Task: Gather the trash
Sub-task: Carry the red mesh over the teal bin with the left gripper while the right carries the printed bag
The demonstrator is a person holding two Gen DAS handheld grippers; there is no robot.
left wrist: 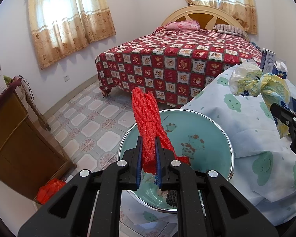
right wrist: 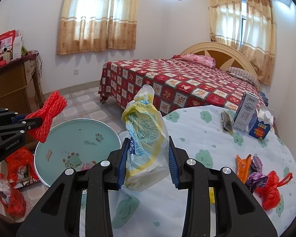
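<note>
Left gripper (left wrist: 149, 158) is clamped narrow on a red foam net sleeve (left wrist: 148, 122), held mid-frame in the left wrist view over the teal basin (left wrist: 211, 138) that sits low centre beside the table edge. Right gripper (right wrist: 148, 162) has its jaws partly apart, pinching a crumpled yellow-and-clear plastic bag (right wrist: 146, 138) at frame centre, above the near edge of the cloud-print tablecloth (right wrist: 207, 134). More trash on the table: cartons (right wrist: 246, 114) upper right, red bag and wrappers (right wrist: 266, 183) lower right.
</note>
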